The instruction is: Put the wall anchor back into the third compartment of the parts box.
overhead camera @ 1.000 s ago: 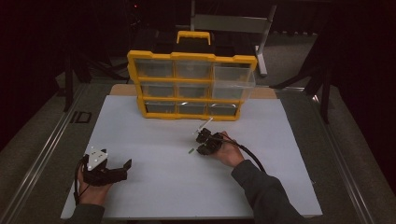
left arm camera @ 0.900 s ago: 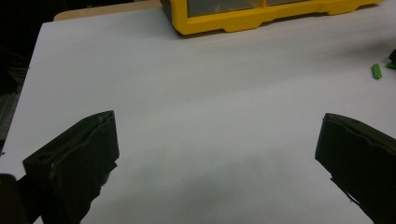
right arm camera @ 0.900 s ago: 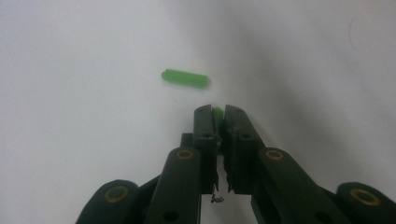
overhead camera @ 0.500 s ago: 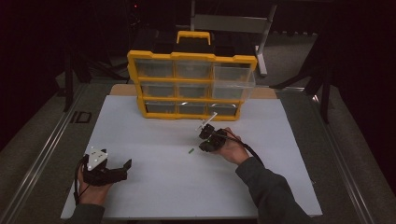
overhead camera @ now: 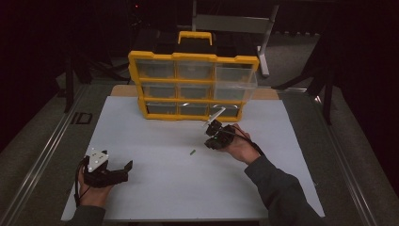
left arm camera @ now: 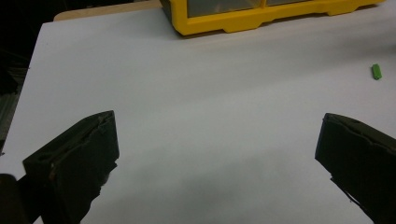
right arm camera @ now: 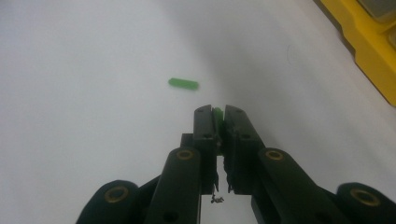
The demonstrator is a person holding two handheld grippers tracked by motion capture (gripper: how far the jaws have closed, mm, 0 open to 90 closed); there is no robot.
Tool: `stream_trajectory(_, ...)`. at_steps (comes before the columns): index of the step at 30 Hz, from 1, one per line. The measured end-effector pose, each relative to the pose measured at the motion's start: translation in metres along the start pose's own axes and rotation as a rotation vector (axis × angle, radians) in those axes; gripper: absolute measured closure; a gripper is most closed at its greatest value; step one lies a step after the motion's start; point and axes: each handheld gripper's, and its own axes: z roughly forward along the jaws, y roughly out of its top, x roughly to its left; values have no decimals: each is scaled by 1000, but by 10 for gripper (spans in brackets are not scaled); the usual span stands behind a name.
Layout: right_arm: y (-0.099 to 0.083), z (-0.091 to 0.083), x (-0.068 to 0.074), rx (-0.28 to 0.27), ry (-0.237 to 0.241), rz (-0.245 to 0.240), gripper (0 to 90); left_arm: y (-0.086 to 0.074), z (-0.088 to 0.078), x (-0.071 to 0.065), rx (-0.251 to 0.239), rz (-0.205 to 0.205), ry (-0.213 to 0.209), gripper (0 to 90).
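Right gripper clamps a small green piece between its jaws; second green piece, short flat bar, lies on white sheet near yellow organizer. Left gripper wide apart, empty.

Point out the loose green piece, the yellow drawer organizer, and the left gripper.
loose green piece [right arm camera: 183,83], right gripper view, its middle.
yellow drawer organizer [overhead camera: 194,57], high view, top frame rail.
left gripper [left arm camera: 217,149], left gripper view, midway between open jaws.

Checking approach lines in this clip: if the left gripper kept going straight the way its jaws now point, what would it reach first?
Judging from the left gripper view, the open left gripper points across bare white paper sheet toward the yellow plastic drawer organiser, probably its base. The small green piece lies off to the side, outside that line.
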Motion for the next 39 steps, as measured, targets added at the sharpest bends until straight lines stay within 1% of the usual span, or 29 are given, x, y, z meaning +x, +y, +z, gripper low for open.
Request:
stream_trajectory(3, -1, -5, -1, -8, 9, 4, 841, 0, 0, 0, 1, 1, 0, 1)
stream_trajectory(11, 2, -20, -2, -24, -7, -2, 841, 0, 0, 0, 0, 0, 0, 1)
stream_trajectory(13, 3, -26, -3, -32, -3, -6, 841, 0, 0, 0, 1, 1, 0, 1)
stream_trajectory(14, 3, -26, -3, -32, -3, -6, 841, 0, 0, 0, 1, 1, 0, 1)
stream_trajectory(17, 6, -33, -2, -36, -9, -20, 841, 0, 0, 0, 1, 1, 0, 1)
stream_trajectory(25, 10, -46, -2, -48, -12, -23, 841, 0, 0, 0, 1, 0, 0, 1)
stream_trajectory(32, 12, -56, -4, -53, -8, -24, 841, 0, 0, 0, 0, -1, 1, 1)
stream_trajectory(39, 14, -65, -7, -59, 2, -10, 841, 0, 0, 0, 1, 0, 1, 1)
